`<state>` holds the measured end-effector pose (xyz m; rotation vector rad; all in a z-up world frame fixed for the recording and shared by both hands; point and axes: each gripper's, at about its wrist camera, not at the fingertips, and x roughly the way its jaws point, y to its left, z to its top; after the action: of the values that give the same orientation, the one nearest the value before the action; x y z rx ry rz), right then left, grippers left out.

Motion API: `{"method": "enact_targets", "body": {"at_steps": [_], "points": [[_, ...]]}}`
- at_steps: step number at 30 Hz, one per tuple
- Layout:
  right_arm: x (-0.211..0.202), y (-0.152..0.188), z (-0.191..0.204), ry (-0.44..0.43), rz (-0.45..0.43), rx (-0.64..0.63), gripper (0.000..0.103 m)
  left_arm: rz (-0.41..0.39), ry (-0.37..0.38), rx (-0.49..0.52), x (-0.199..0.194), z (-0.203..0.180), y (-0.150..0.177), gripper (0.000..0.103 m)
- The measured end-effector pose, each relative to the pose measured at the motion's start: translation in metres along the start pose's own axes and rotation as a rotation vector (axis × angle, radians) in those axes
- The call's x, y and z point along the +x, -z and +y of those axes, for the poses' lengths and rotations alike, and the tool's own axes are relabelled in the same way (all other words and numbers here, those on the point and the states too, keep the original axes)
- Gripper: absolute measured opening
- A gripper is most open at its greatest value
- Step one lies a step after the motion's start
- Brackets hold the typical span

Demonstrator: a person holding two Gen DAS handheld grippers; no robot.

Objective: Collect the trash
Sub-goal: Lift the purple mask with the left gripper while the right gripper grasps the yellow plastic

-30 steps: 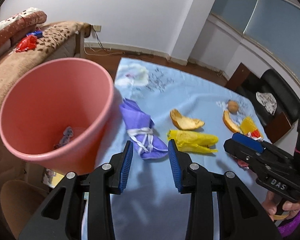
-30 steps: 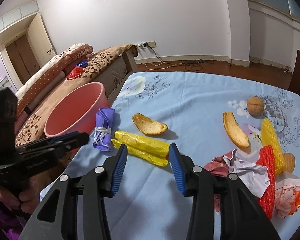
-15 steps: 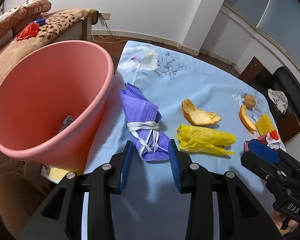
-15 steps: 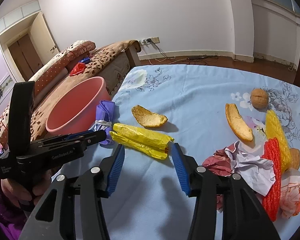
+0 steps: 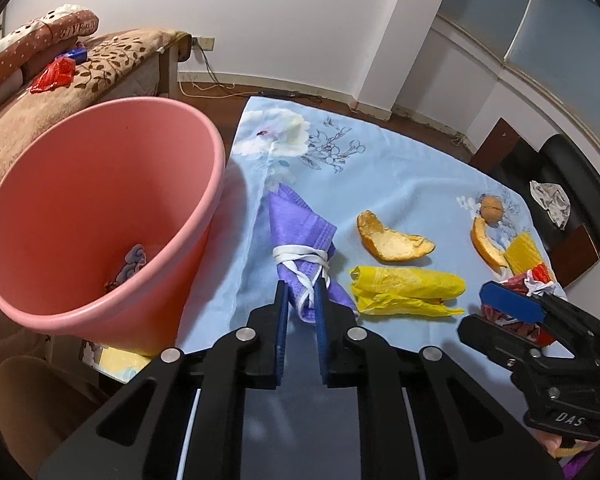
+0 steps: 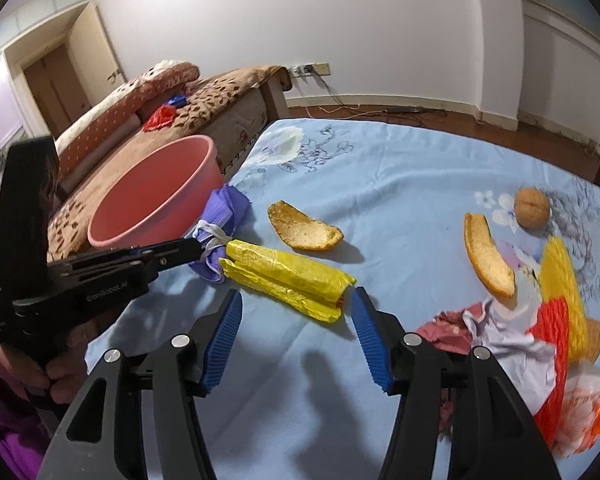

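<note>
The left gripper (image 5: 300,304) has its blue ribbed jaws drawn narrow around the near end of the purple folded face mask tied round with its own white ear loops (image 5: 304,240), which lies on the light blue flowered tablecloth (image 5: 400,184) close to the table's left edge. The pads seem to pinch the tail of the bundle and one loose loop rather than its thick middle, so the hold looks shallow; on lifting, the cloth could slide out, or only the loop could come up and the knot unwind.

Just beside the mask, off that left edge, stands the pink plastic bin (image 5: 100,216) with a scrap already at its bottom. Its rim sits higher than the tablecloth, so a low carry could knock the rim and tip or push the bin away.

The right gripper (image 6: 296,320) hangs with its jaws spread wide, holding nothing, on either side of the near end of the yellow crumpled plastic bag rolled into a long bundle (image 6: 288,276). The two tools are near each other; closing on the bag while the left one swings could make them clash or drag the mask.

Further toward the right edge lie two orange peels (image 6: 304,228), a walnut (image 6: 532,206), and a heap of red and yellow netting and crumpled wrappers (image 6: 540,320).
</note>
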<state>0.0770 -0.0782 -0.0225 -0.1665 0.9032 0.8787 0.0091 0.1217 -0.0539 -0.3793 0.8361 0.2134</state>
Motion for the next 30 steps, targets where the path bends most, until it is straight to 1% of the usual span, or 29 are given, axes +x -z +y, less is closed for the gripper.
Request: {"method": "enact_targets", "body": {"at_steps": [4,8,12,17,23,30], "points": [[0.007,-0.007,0.002,0.014,0.025,-0.058,0.058,-0.017,0.01,0.004,-0.007,0.0,-0.002,0.012],[0.016,-0.013,0.002,0.004,0.059,-0.114,0.06,-0.038,0.013,0.014,-0.014,0.0,-0.003,0.012],[0.028,-0.017,0.003,-0.003,0.098,-0.158,0.063,-0.035,0.012,0.011,-0.015,0.002,-0.003,0.012],[0.043,-0.019,0.005,0.022,0.137,-0.199,0.063,-0.036,0.008,-0.004,-0.016,0.007,-0.003,0.011],[0.055,-0.018,0.006,0.049,0.148,-0.205,0.063,-0.037,0.011,-0.014,-0.017,0.01,-0.004,0.011],[0.053,-0.02,0.002,0.069,0.139,-0.188,0.063,-0.031,0.021,-0.026,-0.017,0.014,-0.004,0.011]]}}
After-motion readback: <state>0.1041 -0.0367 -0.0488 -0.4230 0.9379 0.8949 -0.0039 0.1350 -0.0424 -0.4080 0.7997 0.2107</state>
